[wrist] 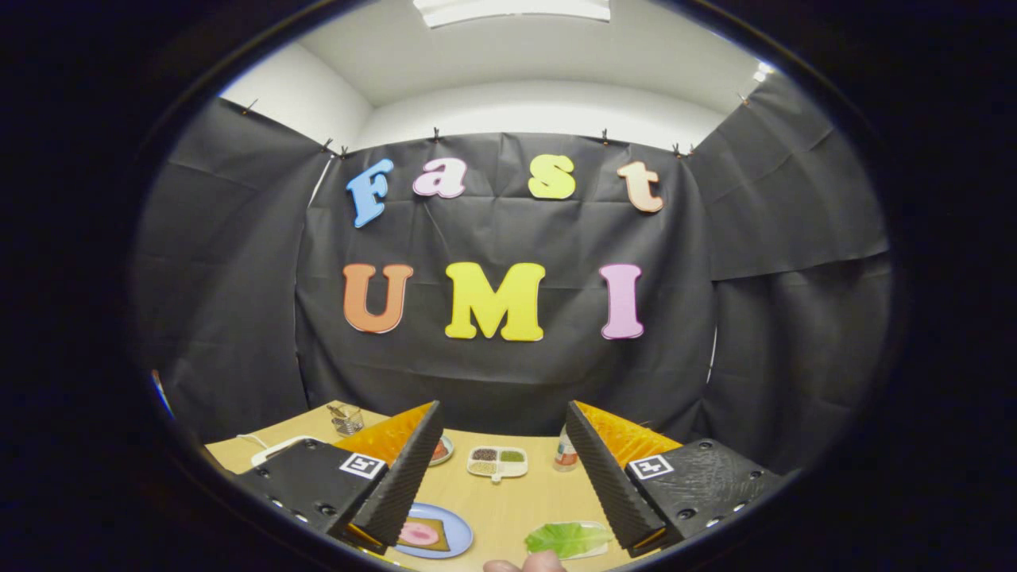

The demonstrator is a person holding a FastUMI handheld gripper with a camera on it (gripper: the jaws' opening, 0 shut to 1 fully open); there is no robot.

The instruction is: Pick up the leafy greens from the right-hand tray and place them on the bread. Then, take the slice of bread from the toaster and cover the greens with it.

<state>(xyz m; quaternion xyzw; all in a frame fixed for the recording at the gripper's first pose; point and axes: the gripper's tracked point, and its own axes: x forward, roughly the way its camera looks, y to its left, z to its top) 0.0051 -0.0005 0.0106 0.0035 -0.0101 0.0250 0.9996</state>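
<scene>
My gripper [499, 520] hangs open above the wooden table, its two fingers wide apart with nothing between them. Below the right finger lies a leafy green [566, 538] on a small pale tray [597, 527]. Under the left finger sits a blue plate [459, 531] holding a slice of bread [423, 535] with a pink slice of meat on it. The left finger hides part of the plate. A white appliance [274, 450], perhaps the toaster, peeks out behind the left finger.
At the table's far side stand a divided white dish [497, 461] with seasonings, a small bottle [566, 453], a small plate [441, 450] and a wire cup [346, 419]. A fingertip [524, 565] shows at the near edge. Black cloth walls close the booth.
</scene>
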